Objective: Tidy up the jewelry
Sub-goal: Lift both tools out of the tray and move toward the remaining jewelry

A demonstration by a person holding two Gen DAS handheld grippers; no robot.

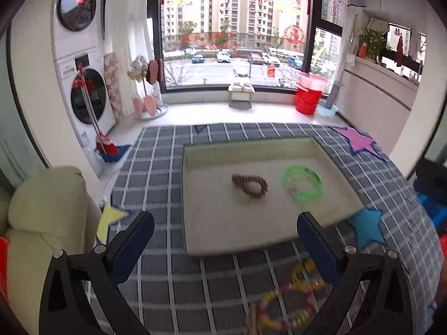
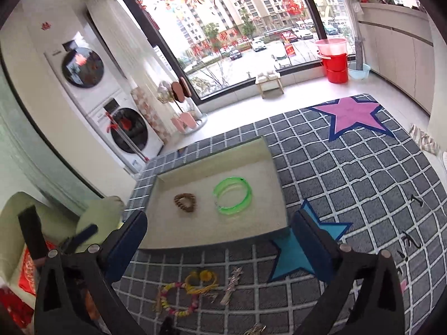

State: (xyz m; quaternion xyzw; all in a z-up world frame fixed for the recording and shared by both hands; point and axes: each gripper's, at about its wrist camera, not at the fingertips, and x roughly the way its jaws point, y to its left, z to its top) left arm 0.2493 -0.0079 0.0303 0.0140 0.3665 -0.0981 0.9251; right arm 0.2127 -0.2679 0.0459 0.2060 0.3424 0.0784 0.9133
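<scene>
A shallow cream tray lies on the checked grey cloth, and in it are a brown bead bracelet and a green bangle. My left gripper hangs open over the tray's near half, with nothing between its fingers. A colourful bead bracelet lies on the cloth in front of the tray. The right wrist view shows the same tray, brown bracelet and green bangle. My right gripper is open and empty above the tray's near edge. Below it lie the colourful bracelet, a yellow cord piece and a silver piece.
A pale green sofa stands at the left. Stacked washing machines line the left wall. A small wooden stool and red buckets stand by the window. Pink and blue stars mark the cloth.
</scene>
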